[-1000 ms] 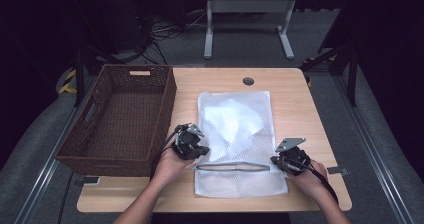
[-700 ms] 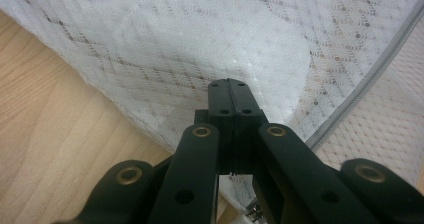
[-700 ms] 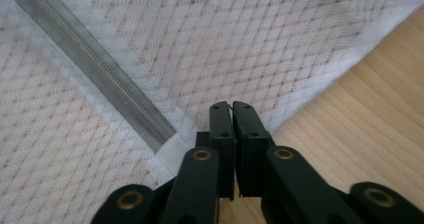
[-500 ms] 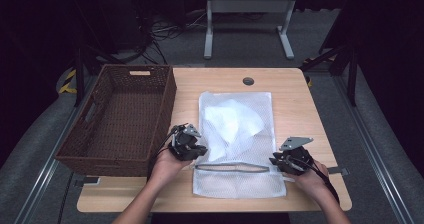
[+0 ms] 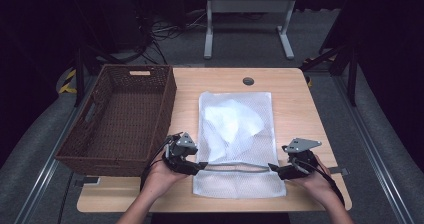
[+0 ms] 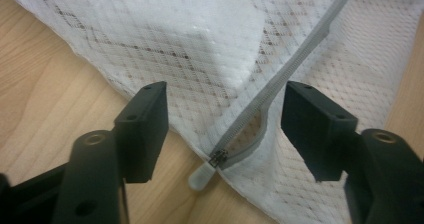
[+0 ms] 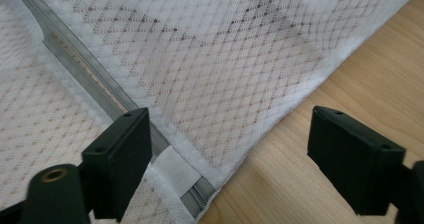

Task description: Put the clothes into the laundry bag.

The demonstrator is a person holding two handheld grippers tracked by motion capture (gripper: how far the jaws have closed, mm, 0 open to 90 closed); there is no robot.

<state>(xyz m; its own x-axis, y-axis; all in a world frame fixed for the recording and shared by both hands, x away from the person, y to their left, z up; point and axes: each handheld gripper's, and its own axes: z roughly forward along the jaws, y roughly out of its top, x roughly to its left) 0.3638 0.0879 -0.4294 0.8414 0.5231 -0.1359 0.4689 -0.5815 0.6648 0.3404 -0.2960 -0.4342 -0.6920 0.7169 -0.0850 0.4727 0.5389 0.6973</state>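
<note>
Table point(image 5: 300, 109): hands point(image 5: 162, 176) low (jaws apart)

Mesh cloth, woven wicker, pale wood and matt black plastic.

The laundry bag point(image 5: 235, 134) is white net cloth with an open diamond weave, thin enough that a soft white garment point(image 5: 231, 120) shows through it; its zipper point(image 6: 280, 79) is a grey woven tape with fine teeth, a small dark metal slider and a smooth, pale rubbery pull tab point(image 6: 201, 176). The desk point(image 5: 295, 109) is light wood with a faint grain and a smooth, low-sheen finish. The basket point(image 5: 120, 119) is dark brown wicker, rough and ribbed. The fingers point(image 7: 125, 154) of both grippers are matt black plastic with a slightly grainy face.
</note>
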